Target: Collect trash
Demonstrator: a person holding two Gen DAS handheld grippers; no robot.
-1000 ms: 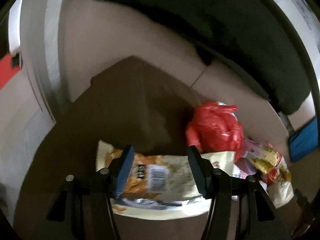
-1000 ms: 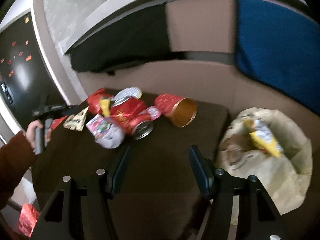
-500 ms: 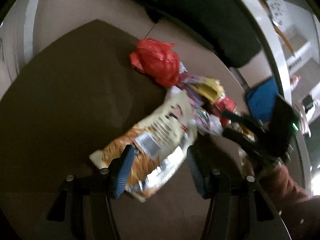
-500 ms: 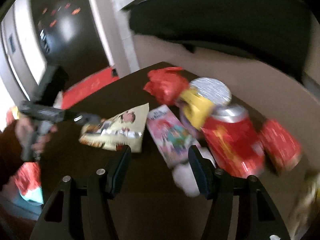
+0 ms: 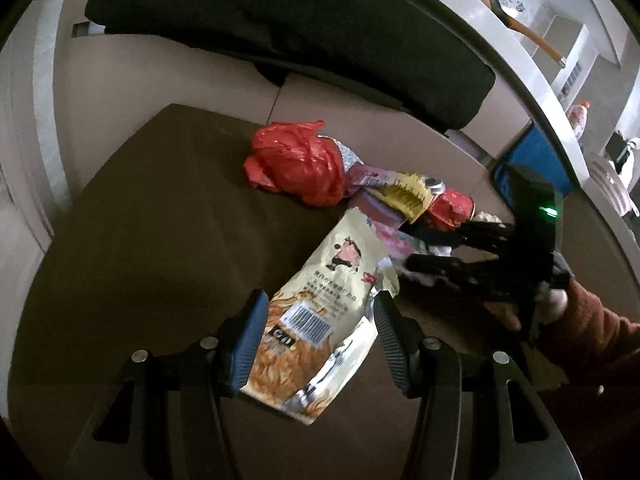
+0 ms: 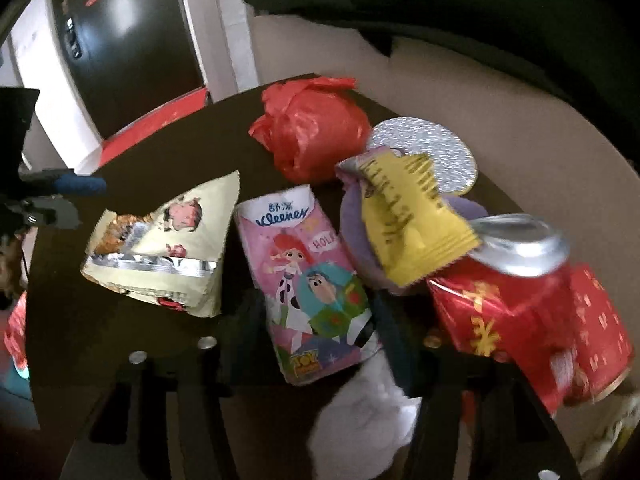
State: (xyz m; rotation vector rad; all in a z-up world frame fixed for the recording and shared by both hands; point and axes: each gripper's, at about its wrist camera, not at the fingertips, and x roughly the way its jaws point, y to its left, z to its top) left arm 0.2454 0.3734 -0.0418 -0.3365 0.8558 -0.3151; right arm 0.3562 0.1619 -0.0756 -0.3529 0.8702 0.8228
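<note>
Trash lies on a dark brown table (image 5: 132, 216). My left gripper (image 5: 318, 338) is open, its fingers on either side of a cream snack bag (image 5: 320, 312), also in the right wrist view (image 6: 168, 248). My right gripper (image 6: 316, 340) is open around a pink Kleenex tissue pack (image 6: 308, 284), with crumpled white tissue (image 6: 360, 416) just below it. It also shows in the left wrist view (image 5: 404, 250). A red plastic bag (image 6: 312, 136) (image 5: 300, 164), a yellow wrapper (image 6: 408, 220) (image 5: 408, 196) and a red can (image 6: 516, 304) lie close by.
A silver round lid (image 6: 432, 152) and a second red can (image 6: 596, 340) sit behind the pile. A beige sofa (image 5: 168, 80) with a black cushion (image 5: 280, 16) runs behind the table. A blue cushion (image 5: 536, 160) lies at right.
My right gripper has moved in over the pink tissue pack, which now sits between its fingers. My left gripper has closed in on the cream snack bag, which is larger in view.
</note>
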